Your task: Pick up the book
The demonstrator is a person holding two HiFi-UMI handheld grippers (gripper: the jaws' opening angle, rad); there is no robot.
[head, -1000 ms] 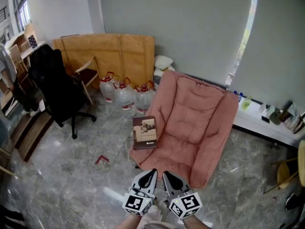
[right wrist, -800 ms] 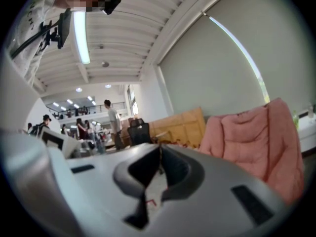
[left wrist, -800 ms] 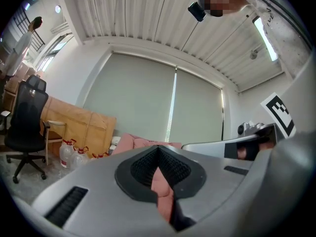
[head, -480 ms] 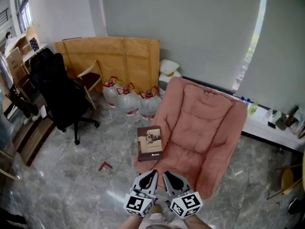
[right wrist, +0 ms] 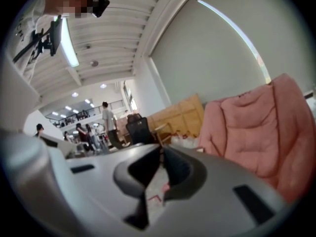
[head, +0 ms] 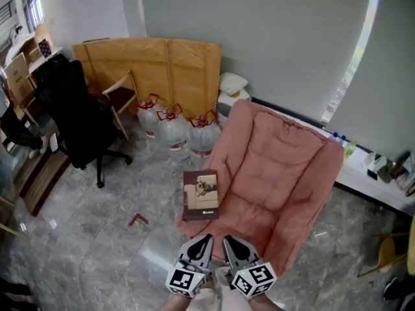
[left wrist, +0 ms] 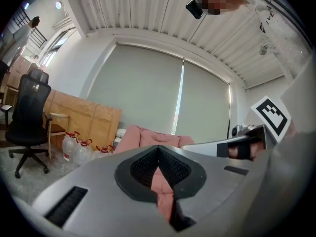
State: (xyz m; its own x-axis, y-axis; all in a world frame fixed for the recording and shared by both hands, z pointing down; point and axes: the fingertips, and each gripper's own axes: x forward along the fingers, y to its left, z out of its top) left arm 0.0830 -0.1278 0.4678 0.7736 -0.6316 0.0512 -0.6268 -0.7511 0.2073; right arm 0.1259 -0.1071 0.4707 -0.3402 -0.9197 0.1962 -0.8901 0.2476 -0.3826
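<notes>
Well, the left gripper [head: 205,240] and right gripper [head: 228,241] were pressed together, empty (the book [head: 200,195] lay well apart, seemingly on the pink chair [head: 279,167]); one should spread before reaching.

The book [head: 200,195] is lying on the floor [head: 97,238] against the lounge chair's [head: 272,173] left edge. Behind it, water jugs [head: 174,131] are standing before a cardboard panel [head: 155,63] along the wall. An office chair [head: 71,118] is sitting far left. The left tool [head: 203,241] and right tool [head: 229,242] are hovering side by side before the lounge chair's front edge.
</notes>
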